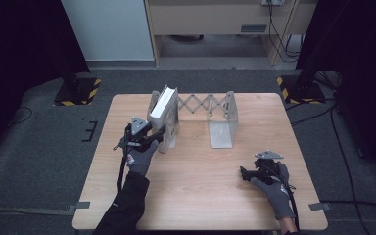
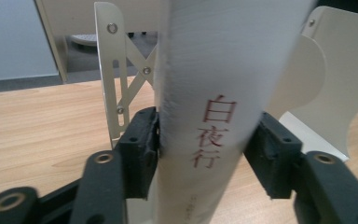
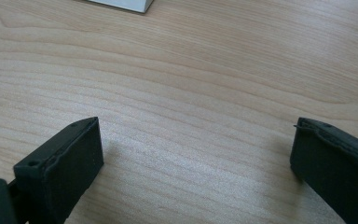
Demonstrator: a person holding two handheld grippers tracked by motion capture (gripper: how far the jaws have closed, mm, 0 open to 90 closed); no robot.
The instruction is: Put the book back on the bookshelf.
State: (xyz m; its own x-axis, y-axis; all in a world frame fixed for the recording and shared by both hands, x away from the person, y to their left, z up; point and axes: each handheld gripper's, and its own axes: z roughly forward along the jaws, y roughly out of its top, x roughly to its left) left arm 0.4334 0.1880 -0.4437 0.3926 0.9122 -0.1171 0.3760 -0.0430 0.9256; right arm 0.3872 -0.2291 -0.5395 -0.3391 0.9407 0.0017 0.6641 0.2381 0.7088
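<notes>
A white book [image 2: 209, 93] is clamped upright by the left gripper [image 2: 205, 149] inside the expandable bookend rack [image 1: 227, 110]; it should be kept vertical until seated. The right gripper [image 3: 196, 158] rests open on the table [image 3: 191, 70].

Your left gripper [image 1: 157, 133] is clamped on a white upright book [image 1: 162, 105] standing against the left plate of the cream metal expanding bookend rack [image 1: 210, 105] on the light wooden table [image 1: 200, 196]; your right gripper [image 1: 245, 172] rests low near the table's right front, well apart
</notes>
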